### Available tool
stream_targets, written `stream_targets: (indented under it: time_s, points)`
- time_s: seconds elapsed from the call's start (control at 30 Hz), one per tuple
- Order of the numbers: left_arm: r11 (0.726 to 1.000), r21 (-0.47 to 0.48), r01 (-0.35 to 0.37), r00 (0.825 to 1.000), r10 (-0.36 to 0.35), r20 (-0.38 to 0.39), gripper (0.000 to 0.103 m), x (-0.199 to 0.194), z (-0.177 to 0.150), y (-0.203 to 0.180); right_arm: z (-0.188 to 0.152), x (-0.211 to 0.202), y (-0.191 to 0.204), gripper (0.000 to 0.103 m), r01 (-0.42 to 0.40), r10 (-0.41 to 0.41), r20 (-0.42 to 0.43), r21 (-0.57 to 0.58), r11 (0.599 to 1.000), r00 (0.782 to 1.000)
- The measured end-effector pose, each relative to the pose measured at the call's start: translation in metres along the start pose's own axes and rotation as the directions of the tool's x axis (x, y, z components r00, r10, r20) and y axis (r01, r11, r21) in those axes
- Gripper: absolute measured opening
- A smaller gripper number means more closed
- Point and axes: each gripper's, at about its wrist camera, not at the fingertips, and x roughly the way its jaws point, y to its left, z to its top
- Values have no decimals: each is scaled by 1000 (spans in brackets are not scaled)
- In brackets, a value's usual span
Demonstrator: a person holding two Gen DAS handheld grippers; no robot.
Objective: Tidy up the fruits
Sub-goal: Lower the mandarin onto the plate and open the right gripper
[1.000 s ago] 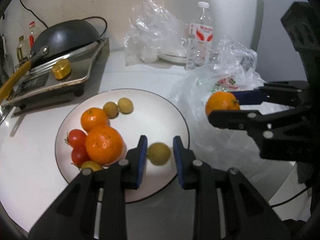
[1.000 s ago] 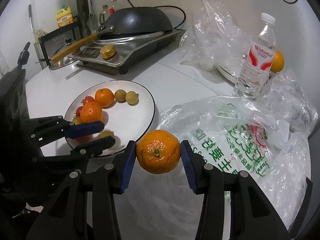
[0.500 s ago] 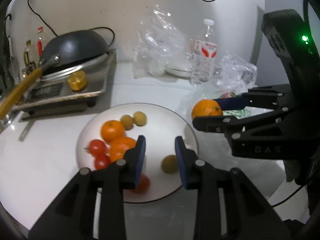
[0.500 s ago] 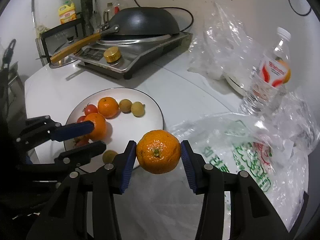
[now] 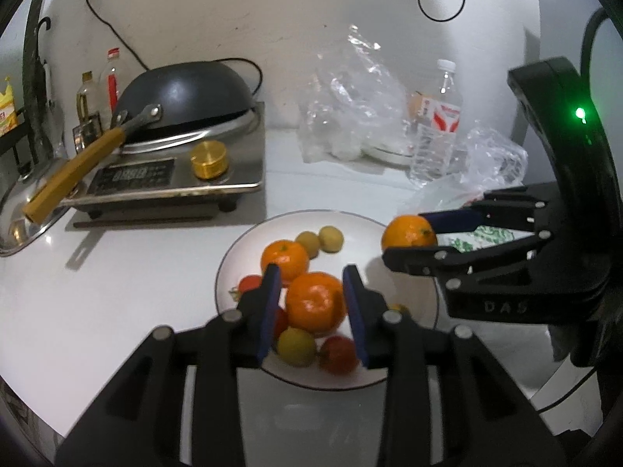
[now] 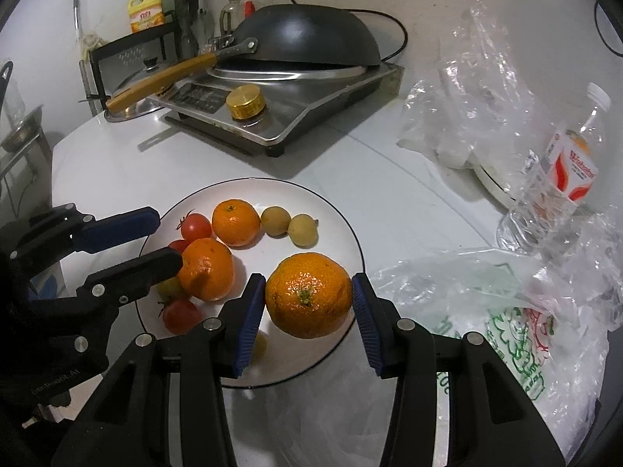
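Right wrist view is showing the right gripper [image 6: 308, 303] clamping an orange [image 6: 309, 295] between its blue pads, stem end facing the camera. The fruit is hanging over the near right part of the plate [image 6: 338, 210], clear of the rim and above bare white glaze. Straight below and slightly toward the camera a small yellow-green fruit [image 6: 259, 344] is lying, partly hidden by the left pad. The fruit pile is sitting to the left: two oranges, tomatoes [image 6: 196, 225] and two small brownish fruits [image 6: 288, 223]. The open patch directly under the jaws looks the likeliest drop spot, so the coming move is judged to be a short descent, not a sideways carry.

Left wrist view is showing the left gripper [image 5: 311, 303] with jaws opening and nothing pressed between the pads; the big plated orange [image 5: 316, 301] is lying beyond them, framed in the gap, not gripped. The left gripper is standing at the pile side, the right gripper at the bare side, apart from each other. The bag [image 6: 506, 311] is lying on the surface just right of the plate.
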Motion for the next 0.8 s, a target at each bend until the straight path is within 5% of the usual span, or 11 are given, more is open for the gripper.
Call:
stream_targets:
  time_s: [0.17,0.8]
  points:
    - [1000,-26,-6,1000,6,-9,48,3,-3,10,4,10,2,48,-4,4,-13,-6,1000,1000]
    - [997,-71,-29,999,26,-35,49,12,-9,27,5,40,5,48,-15,15,-54,-15,1000,998]
